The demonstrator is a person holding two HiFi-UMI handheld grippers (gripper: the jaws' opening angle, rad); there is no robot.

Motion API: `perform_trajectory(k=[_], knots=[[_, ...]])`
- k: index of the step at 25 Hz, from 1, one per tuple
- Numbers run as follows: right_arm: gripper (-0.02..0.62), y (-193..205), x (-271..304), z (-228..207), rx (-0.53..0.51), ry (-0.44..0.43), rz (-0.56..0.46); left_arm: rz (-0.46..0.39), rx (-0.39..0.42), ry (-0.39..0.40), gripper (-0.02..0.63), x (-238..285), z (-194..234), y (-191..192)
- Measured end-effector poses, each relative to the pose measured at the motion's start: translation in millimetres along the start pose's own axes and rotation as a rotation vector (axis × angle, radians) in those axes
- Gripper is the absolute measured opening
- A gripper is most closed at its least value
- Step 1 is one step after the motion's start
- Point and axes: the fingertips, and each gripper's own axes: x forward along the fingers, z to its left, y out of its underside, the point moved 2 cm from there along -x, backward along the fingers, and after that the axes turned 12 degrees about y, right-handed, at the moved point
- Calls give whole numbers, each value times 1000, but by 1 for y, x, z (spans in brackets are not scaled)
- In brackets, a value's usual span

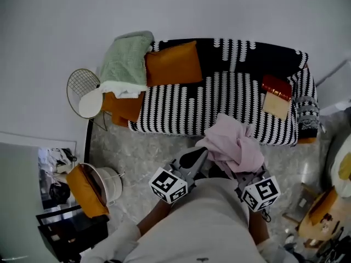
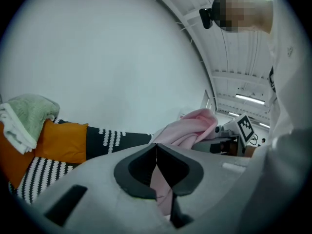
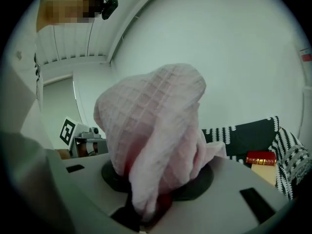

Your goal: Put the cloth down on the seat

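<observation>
A crumpled pink cloth (image 1: 236,147) hangs in the air just in front of the black-and-white patterned sofa seat (image 1: 219,100). My right gripper (image 1: 244,174) is shut on it from below; in the right gripper view the cloth (image 3: 151,130) bulges up out of the gripper (image 3: 146,204) and hides the jaw tips. My left gripper (image 1: 202,152) reaches the cloth's left edge. In the left gripper view its tips (image 2: 156,147) meet, with a strip of the cloth (image 2: 161,189) caught between the jaws and the rest (image 2: 190,128) bunched beyond.
On the sofa lie an orange cushion (image 1: 173,63), a green blanket (image 1: 126,59) over the left arm, and a red book (image 1: 277,86) on a tan one at the right. A wire side table (image 1: 82,89) and a white basket (image 1: 107,182) stand left.
</observation>
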Motion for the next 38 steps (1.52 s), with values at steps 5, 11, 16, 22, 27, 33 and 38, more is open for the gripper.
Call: perform_trajectory(k=[5,11,16,22,27,33,38], knots=[[156,6,5,-21,18,-23,31,33,-22,-33,12,15,-5,7],[157,13,18,-33,51,-5,64,62,-39,-45,12,19,3,11],[158,12,39,-37,54,4,78,64,-55,-41,12,25,25,12],[160,-8,75,-43,36,19,93,45,-39,-14,12,39,65,-15],[163,-28,116,-58,36,72,104,41,-50,26,12,55,108,-34],[167,-47,166,-72,26,151,114,39,-20,106,12,71,158,-65],[169,-48,207,-87,39,220,121,79,-21,153,12,82,195,-69]])
